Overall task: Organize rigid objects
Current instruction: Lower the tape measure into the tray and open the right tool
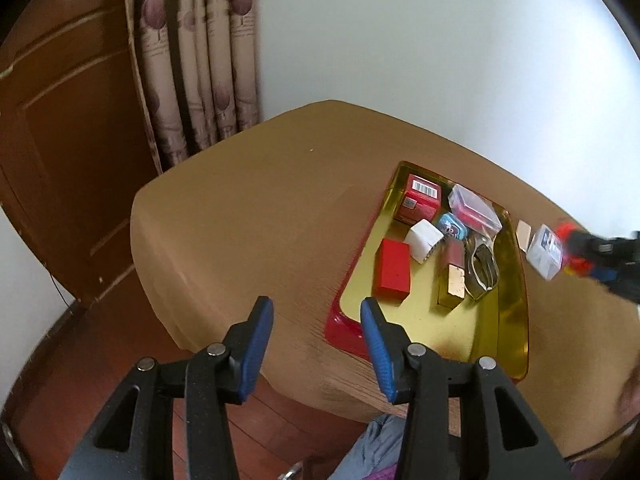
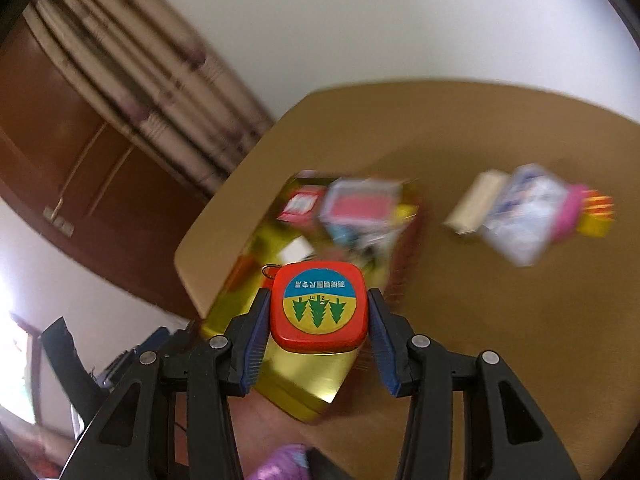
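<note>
loose boxes point(image 2: 516, 216) beside crowded tray point(image 2: 304, 380)

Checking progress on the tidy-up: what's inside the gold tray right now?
The gold tray holds a red box, barcoded red box, white block, clear case, blue tin, gold-ended box and metal clip. Anything beneath them is hidden.

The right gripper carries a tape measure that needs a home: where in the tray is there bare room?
Free: the tray's near end, in front of the red box and gold box. Crowded: the far end around the barcode box and clear case.
</note>
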